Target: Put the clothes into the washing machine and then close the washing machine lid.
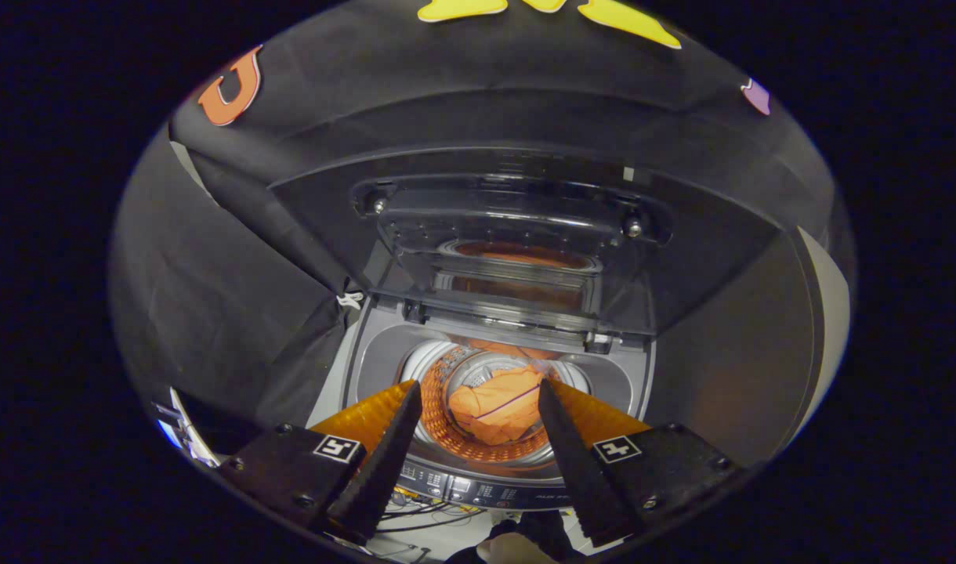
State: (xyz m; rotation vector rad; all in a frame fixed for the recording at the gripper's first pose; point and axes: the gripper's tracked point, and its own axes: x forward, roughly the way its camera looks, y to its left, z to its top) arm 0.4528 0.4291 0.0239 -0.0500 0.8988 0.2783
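An orange garment (500, 411) lies bunched at the bottom of the washing machine's drum (439, 423), seen from above between my fingers. The grey top-loading washing machine (376, 352) stands below me with its lid (517, 235) raised upright at the back; the lid's glass mirrors the orange cloth. My gripper (478, 392) hangs above the drum's mouth, open, with nothing between its fingers (384, 454).
The machine's control panel (486, 489) runs along its front edge, under my fingers. Cables lie on the floor in front of it. Black cloth walls close in on the left, right and behind the lid. A dark shape sits at the bottom below the panel.
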